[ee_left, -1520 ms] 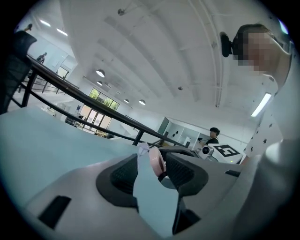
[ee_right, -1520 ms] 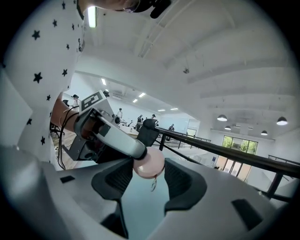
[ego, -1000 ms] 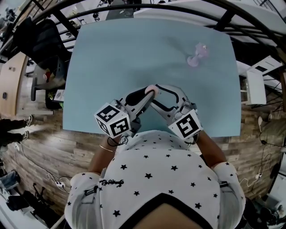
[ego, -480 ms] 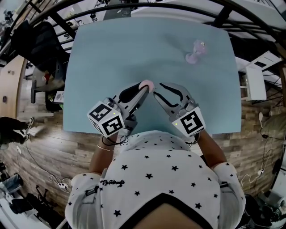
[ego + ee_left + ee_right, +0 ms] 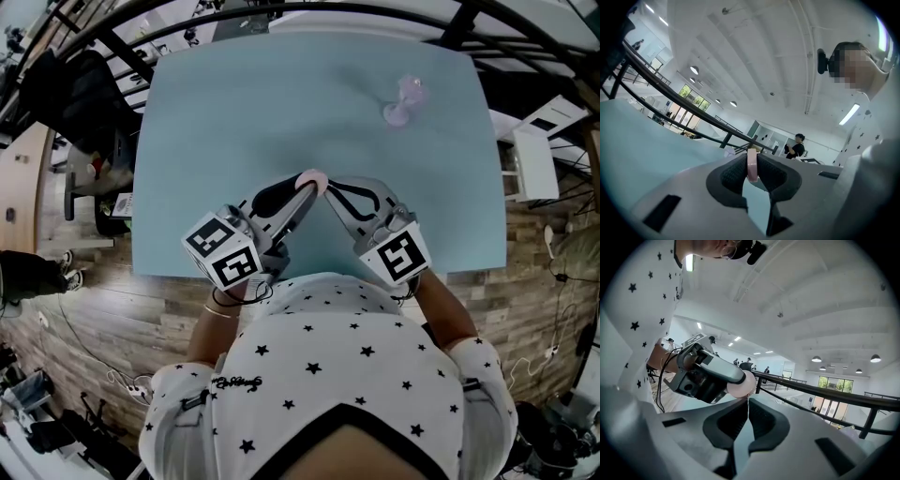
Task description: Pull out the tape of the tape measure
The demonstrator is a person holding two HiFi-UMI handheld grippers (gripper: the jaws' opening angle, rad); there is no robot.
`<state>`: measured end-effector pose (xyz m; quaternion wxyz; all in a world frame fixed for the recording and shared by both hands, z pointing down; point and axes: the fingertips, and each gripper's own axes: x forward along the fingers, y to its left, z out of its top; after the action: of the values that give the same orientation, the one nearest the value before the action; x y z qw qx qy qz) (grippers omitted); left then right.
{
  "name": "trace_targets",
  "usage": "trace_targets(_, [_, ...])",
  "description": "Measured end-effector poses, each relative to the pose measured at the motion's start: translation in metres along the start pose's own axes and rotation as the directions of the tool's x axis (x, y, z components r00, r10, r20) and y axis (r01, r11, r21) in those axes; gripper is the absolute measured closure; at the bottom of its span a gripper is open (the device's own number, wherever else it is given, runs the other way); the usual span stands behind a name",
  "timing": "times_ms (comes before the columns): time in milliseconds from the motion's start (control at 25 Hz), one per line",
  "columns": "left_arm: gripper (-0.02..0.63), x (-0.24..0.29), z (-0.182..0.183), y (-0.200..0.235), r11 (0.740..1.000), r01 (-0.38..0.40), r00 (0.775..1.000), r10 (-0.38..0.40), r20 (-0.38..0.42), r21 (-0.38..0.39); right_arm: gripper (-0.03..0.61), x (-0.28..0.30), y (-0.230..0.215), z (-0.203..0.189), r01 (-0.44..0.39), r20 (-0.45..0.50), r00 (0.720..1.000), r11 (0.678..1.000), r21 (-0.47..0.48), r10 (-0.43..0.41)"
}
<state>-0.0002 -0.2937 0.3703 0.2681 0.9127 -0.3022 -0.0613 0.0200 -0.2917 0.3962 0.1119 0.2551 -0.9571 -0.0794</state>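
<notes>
Our left tongs (image 5: 305,190) are clamped on the pink tape measure (image 5: 752,164), over the teal worktop (image 5: 281,103). Our right tongs (image 5: 748,414), tip to tip with the left, have just closed on the thin tape end (image 5: 748,403) under the case.

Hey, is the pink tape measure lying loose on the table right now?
No, the pink tape measure is pinched edge-on between the two dark pads of the left gripper.

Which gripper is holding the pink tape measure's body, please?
The left gripper: its pads clamp the pink body; the right gripper pinches only the thin tape.
</notes>
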Motion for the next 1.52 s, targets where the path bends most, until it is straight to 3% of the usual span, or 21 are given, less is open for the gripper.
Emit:
trace_targets(560, [0.528, -0.011, 0.004, 0.002, 0.999, -0.053, 0.998, 0.052, 0.033, 0.006, 0.577, -0.004, -0.005, -0.008, 0.020, -0.036, 0.999, 1.000, -0.024, -0.021])
trace_targets(1520, [0.528, -0.028, 0.009, 0.011, 0.997, -0.079, 0.995, 0.079, 0.062, 0.002, 0.577, -0.014, -0.027, -0.039, 0.140, -0.167, 0.976, 0.990, -0.011, -0.140])
